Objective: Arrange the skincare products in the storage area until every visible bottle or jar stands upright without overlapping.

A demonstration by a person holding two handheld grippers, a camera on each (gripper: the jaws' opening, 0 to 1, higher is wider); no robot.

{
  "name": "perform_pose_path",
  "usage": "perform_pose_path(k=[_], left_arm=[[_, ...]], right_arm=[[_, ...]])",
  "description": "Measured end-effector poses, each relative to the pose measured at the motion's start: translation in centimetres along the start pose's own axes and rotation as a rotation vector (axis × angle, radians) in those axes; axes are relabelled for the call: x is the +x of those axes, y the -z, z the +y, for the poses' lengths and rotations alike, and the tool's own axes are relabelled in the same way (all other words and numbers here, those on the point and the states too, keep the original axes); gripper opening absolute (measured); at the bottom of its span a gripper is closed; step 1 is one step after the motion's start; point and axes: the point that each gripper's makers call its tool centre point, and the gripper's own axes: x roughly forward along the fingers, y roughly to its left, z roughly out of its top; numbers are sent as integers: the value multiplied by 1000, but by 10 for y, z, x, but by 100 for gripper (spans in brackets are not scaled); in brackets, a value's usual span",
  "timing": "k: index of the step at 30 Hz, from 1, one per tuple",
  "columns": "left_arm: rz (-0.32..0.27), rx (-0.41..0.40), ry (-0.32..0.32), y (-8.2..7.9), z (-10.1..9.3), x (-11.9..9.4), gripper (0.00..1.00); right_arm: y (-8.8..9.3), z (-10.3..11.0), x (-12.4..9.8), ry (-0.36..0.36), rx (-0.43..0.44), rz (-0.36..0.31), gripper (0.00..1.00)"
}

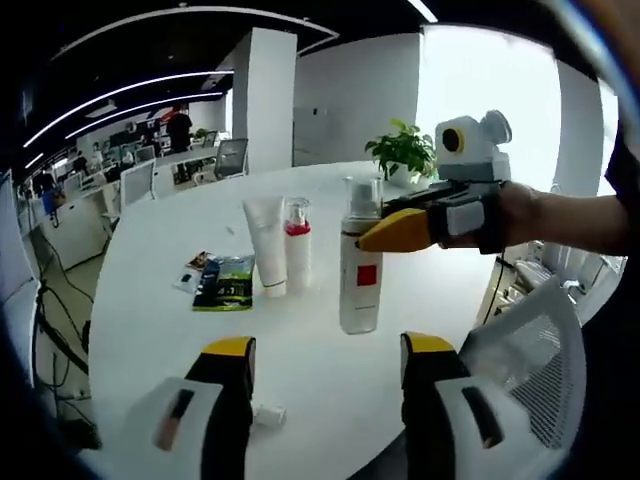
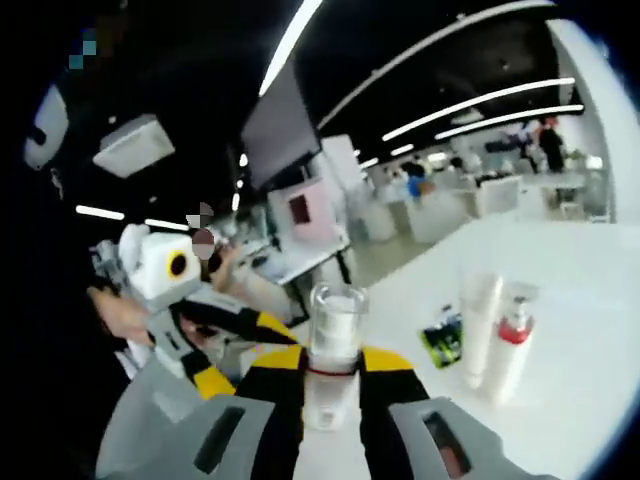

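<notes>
The clear bottle (image 1: pixel 360 275) with a red label stands upright on the white table (image 1: pixel 300 380), at the centre of the left gripper view. The right gripper (image 1: pixel 385 232) reaches in from the right and pinches it near the neck; in the right gripper view its jaws press on the bottle (image 2: pixel 332 365) at lower centre. Left of the bottle, a white tube (image 1: pixel 266 243) and a red-banded pump bottle (image 1: pixel 297 242) stand upright, just beside each other. A green packet (image 1: pixel 224 283) lies flat further left. The left gripper (image 1: pixel 325 350) hangs spread at the bottom, holding nothing. A small white object (image 1: pixel 268 414) lies by its left jaw. A plant (image 1: pixel 404 150) sits at upper centre.
</notes>
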Motion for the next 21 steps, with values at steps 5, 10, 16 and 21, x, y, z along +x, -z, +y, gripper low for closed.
perform_pose_path(k=[5,10,16,21], left_arm=[[26,-102,-44,24,18,-4,65],[50,-158,-74,49,35,-3,68],[1,-179,-106,46,42,-3,74],[-41,-159,-94,39,42,-3,83]], right_arm=[[17,-25,8,-16,-80,39,14],[30,-48,15,-6,-137,71,14],[32,-61,24,-19,-206,75,14],[37,-70,30,-30,-260,94,14]])
